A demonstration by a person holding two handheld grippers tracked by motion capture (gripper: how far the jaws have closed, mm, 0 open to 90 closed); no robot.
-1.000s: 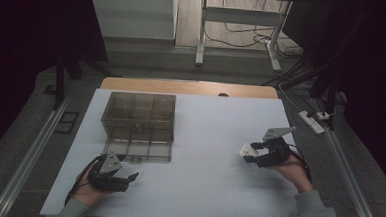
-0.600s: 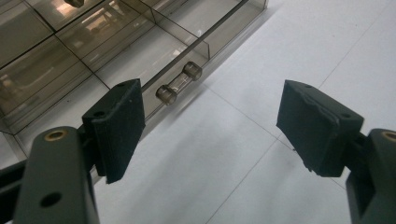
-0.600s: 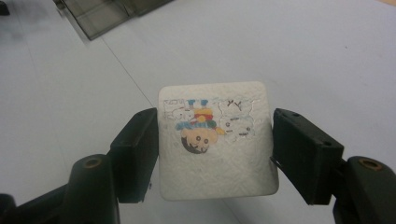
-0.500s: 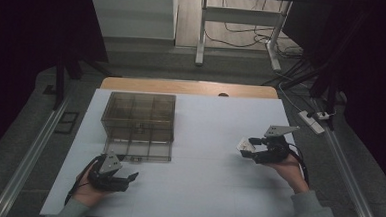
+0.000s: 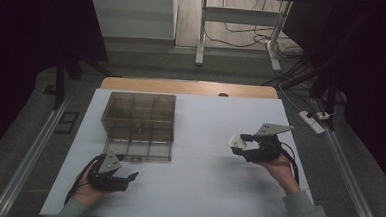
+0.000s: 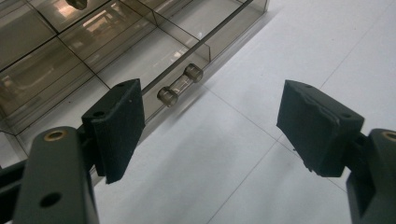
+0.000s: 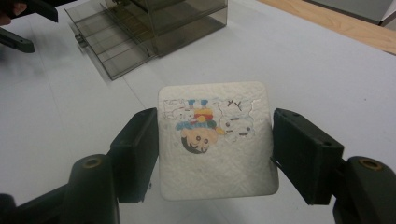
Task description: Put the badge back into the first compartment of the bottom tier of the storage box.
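The right gripper [image 5: 240, 142] is held above the right side of the white table [image 5: 202, 189] with a small white card [image 7: 215, 136] clamped between its jaws; in the right gripper view the card lies flat between the two black pads, touching both, with a printed cartoon on it that reads upside down from here. Compared with a second ago, that hand has drifted a little lower and nearer the person, while the card sits in the jaws as it did before. The left gripper [image 5: 127, 175] rests low on the table near the front left corner, just where it was in the earlier frames, and its jaws stand wide apart with nothing between them. In the left gripper view they point toward the front edge of a pulled-out drawer [image 6: 93, 56], and its small clear handle [image 6: 180, 84] lies just ahead of the left pad, not touched. The drawer belongs to a smoky clear plastic box [image 5: 139, 116] standing on the left half of the table; the drawer sticks out from its near side and is split into compartments, and a small dark thing [image 6: 77, 3] lies in a far one, too small to make out. The box and drawer have not shifted. The two grippers are well apart, the card far from the drawer.
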